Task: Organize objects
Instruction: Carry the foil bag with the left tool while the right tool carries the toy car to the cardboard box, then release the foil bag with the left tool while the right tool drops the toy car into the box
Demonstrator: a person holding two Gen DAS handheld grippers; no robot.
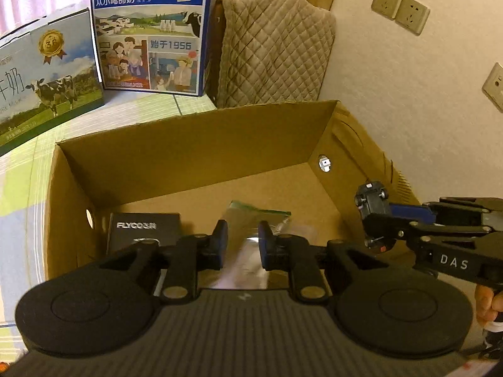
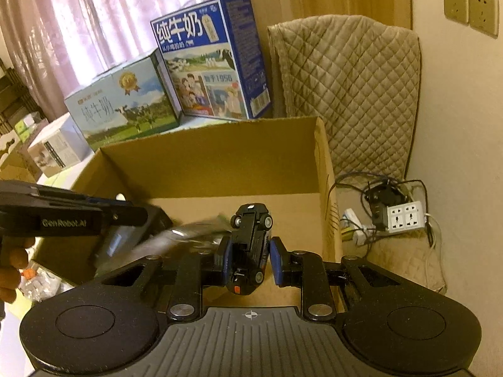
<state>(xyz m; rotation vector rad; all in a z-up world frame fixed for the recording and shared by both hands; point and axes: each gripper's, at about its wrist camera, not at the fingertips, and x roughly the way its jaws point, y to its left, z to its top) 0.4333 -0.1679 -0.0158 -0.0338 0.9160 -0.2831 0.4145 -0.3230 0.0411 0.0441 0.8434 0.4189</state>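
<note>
Reading from left to right: a black FLYCO box (image 1: 143, 229) is lying on the floor of the open cardboard box (image 1: 188, 154), toward its left wall. Beside it, the left gripper (image 1: 242, 243) is hovering over the carton's near edge with its jaws standing apart; a clear, motion-blurred packet (image 1: 251, 220) is showing between and beyond the fingers, and whether the pads are touching it cannot be told. Farther right, the right gripper (image 2: 250, 259) is clamping a dark toy car (image 2: 250, 245), wheels exposed and long axis running forward along the fingers toward the carton's far wall. The car is hanging above the carton's right portion, just inside the right wall, so the drop probably lies straight below; the right hand is evidently the nearer one.
</note>
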